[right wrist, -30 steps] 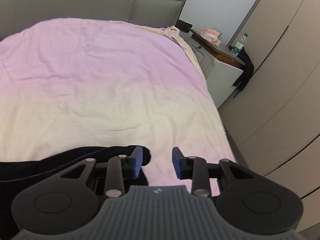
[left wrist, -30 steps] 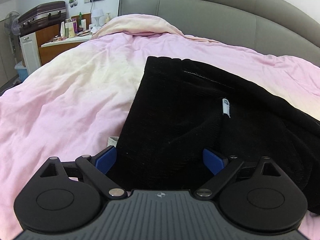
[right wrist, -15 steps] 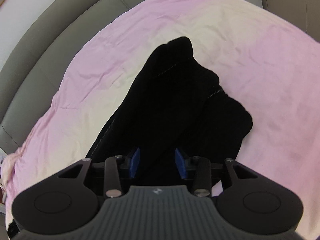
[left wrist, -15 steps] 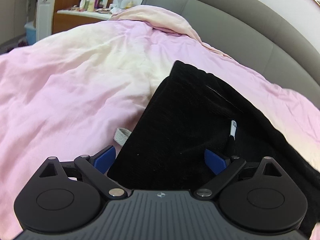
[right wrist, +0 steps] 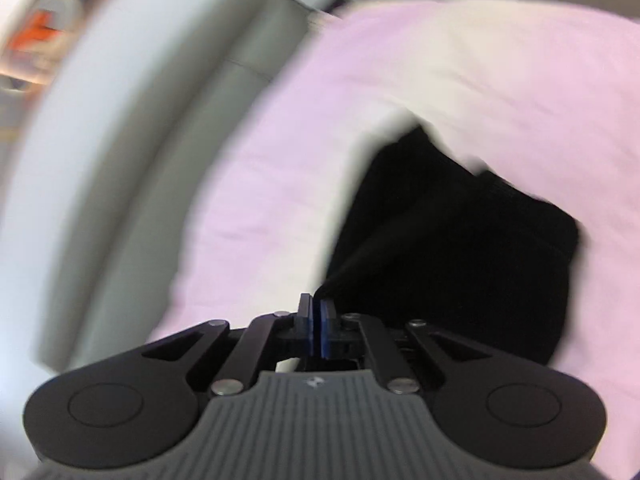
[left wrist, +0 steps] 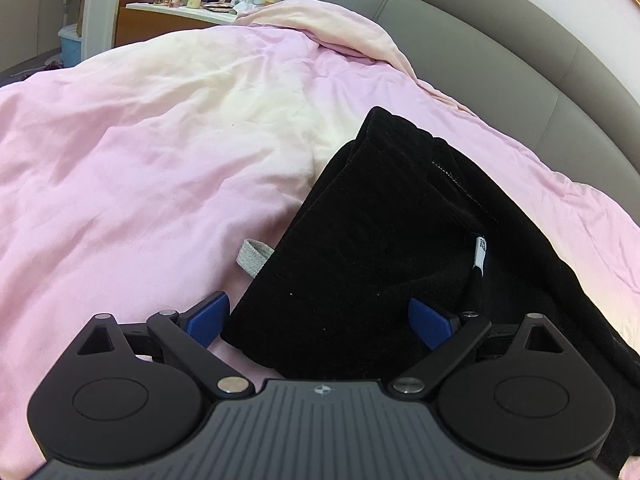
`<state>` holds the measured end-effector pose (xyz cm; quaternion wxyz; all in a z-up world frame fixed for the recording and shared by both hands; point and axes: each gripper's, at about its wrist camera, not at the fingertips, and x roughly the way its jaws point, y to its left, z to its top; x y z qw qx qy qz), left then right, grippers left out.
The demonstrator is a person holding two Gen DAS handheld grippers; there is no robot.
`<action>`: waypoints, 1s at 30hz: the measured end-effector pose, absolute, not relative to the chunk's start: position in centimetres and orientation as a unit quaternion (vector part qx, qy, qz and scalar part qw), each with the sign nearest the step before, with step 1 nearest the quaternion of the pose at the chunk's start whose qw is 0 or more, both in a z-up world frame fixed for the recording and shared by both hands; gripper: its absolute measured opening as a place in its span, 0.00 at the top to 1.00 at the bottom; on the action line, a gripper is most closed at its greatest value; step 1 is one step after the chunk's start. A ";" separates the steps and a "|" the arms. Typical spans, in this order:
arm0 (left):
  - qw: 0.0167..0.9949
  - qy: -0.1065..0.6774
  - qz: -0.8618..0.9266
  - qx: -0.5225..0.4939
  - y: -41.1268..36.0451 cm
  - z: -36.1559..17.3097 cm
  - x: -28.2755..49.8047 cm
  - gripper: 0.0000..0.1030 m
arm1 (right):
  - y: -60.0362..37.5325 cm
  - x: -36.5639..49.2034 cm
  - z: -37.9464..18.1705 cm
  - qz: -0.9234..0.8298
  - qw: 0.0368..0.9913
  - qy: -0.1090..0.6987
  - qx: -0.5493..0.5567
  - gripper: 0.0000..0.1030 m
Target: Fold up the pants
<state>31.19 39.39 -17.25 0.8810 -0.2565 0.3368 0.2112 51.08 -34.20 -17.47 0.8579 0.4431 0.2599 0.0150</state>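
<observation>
The black pants (left wrist: pixel 384 248) lie bunched on the pink duvet (left wrist: pixel 140 168). A white label (left wrist: pixel 481 250) and a grey drawstring loop (left wrist: pixel 252 256) show on them. My left gripper (left wrist: pixel 320 316) is open, its blue pads on either side of the near corner of the pants. In the right wrist view, which is motion-blurred, my right gripper (right wrist: pixel 316 316) has its pads pressed together on a black fold of the pants (right wrist: pixel 448 248), which stretches up from the bed.
A grey padded headboard (left wrist: pixel 500 52) runs behind the bed. A dresser (left wrist: pixel 160 16) with bottles stands at the far left, beside a blue bin (left wrist: pixel 71 42). A cream pillow edge (left wrist: pixel 328 24) lies at the head of the bed.
My right gripper has shut on the pants and swung sharply, blurring its view. My left gripper has stayed open and shifted slightly at the pants' corner.
</observation>
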 end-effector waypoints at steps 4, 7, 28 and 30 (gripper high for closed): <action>0.881 0.338 0.212 -0.256 39.3 -17.3 31.3 0.00 | -33.9 49.4 -13.4 0.015 0.880 0.246 0.406 1.00; 0.880 0.337 0.209 -0.259 39.3 -17.1 31.1 0.00 | -35.6 49.7 -18.4 -0.059 0.841 0.360 0.401 1.00; 0.880 0.337 0.213 -0.258 39.4 -17.0 31.2 0.00 | -41.2 45.0 -26.6 -0.061 0.681 0.214 0.698 0.51; 0.881 0.338 0.214 -0.254 39.3 -17.1 31.3 0.00 | -41.1 45.4 -26.2 -0.080 0.691 0.232 0.680 0.49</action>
